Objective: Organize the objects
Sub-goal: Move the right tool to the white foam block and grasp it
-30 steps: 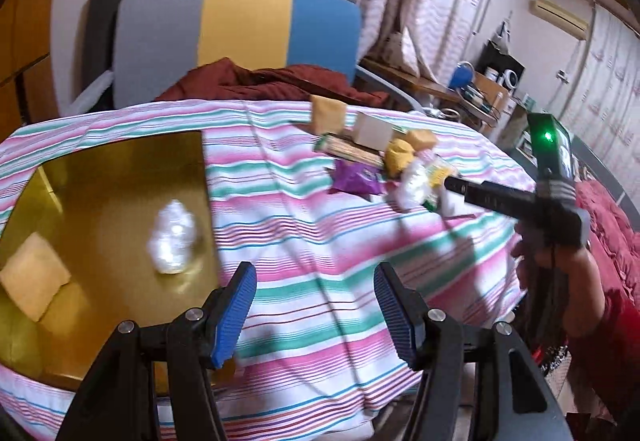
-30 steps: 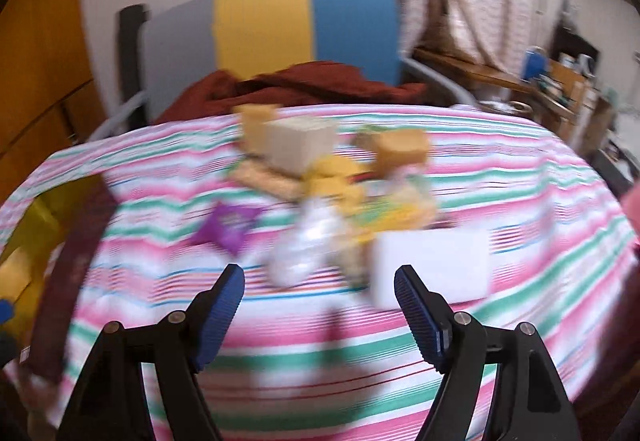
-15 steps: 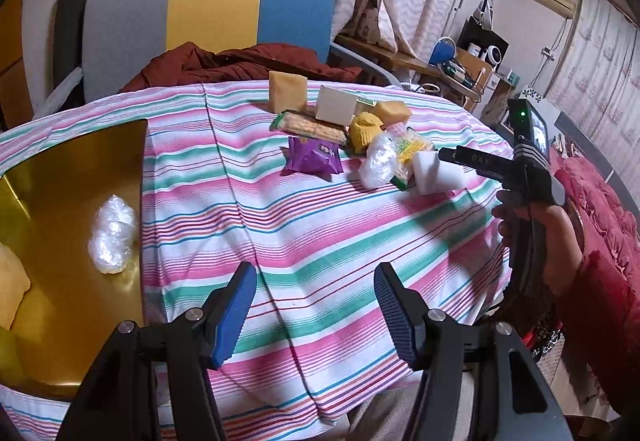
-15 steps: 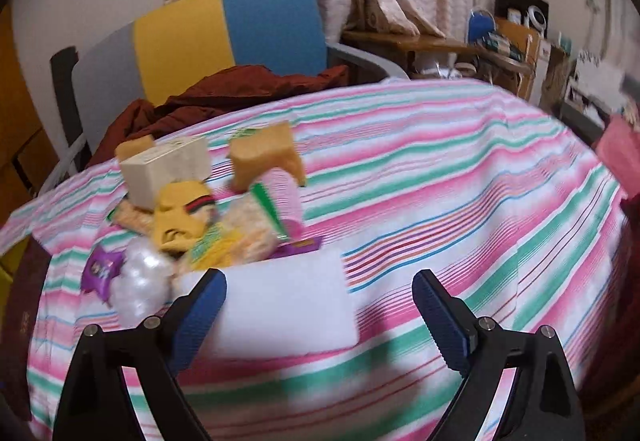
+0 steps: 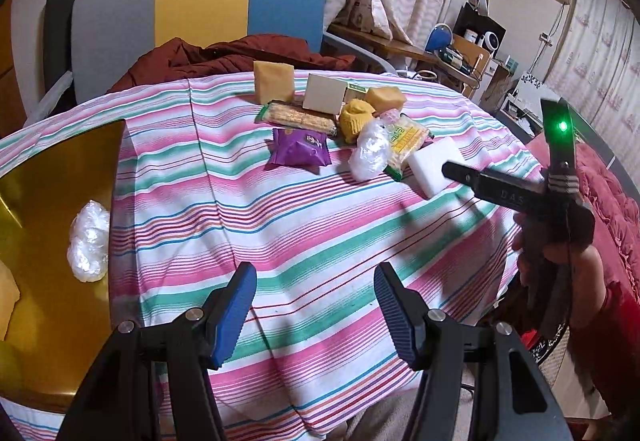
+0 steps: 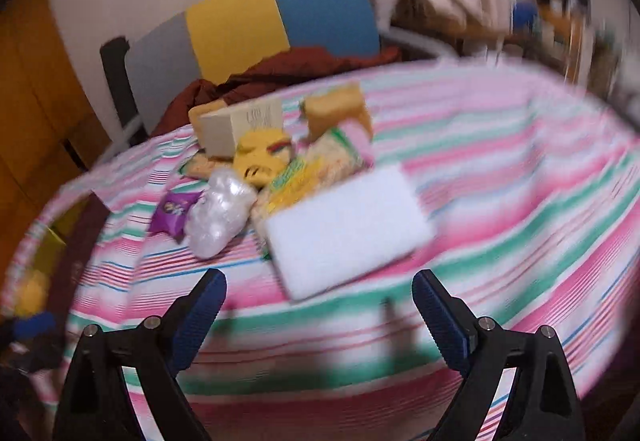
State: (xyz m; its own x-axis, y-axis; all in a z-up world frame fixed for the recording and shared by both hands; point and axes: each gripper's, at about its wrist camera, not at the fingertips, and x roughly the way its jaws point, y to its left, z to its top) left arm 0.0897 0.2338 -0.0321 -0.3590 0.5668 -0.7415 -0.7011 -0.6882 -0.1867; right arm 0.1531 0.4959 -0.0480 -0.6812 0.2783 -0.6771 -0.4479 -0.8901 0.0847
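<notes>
A pile of small things lies at the far middle of the striped table (image 5: 280,225). It includes a white sponge block (image 5: 436,165) (image 6: 348,229), a clear plastic wad (image 5: 370,155) (image 6: 220,217), a purple packet (image 5: 300,151) (image 6: 174,211), cracker packs (image 5: 298,117), a cream box (image 5: 324,97) and yellow sponges (image 5: 274,81). My right gripper (image 6: 318,289) (image 5: 454,170) hovers just short of the white block, its jaws opening with nothing between them. My left gripper (image 5: 312,297) stands open over bare cloth, empty. At the left, a gold tray (image 5: 52,181) holds another plastic wad (image 5: 90,241) and a yellow sponge (image 5: 8,297).
A chair (image 5: 200,5) with a grey, yellow and blue back and a maroon cloth (image 5: 224,53) stands behind the table. The person's hand (image 5: 560,241) holds the right gripper off the table's right edge. Red bedding (image 5: 612,209) and cluttered shelves (image 5: 472,49) lie further right.
My right gripper's jaws have spread wider and it has closed in on the white block. The left wrist view has swung right, so the gold tray now sits at the left edge.
</notes>
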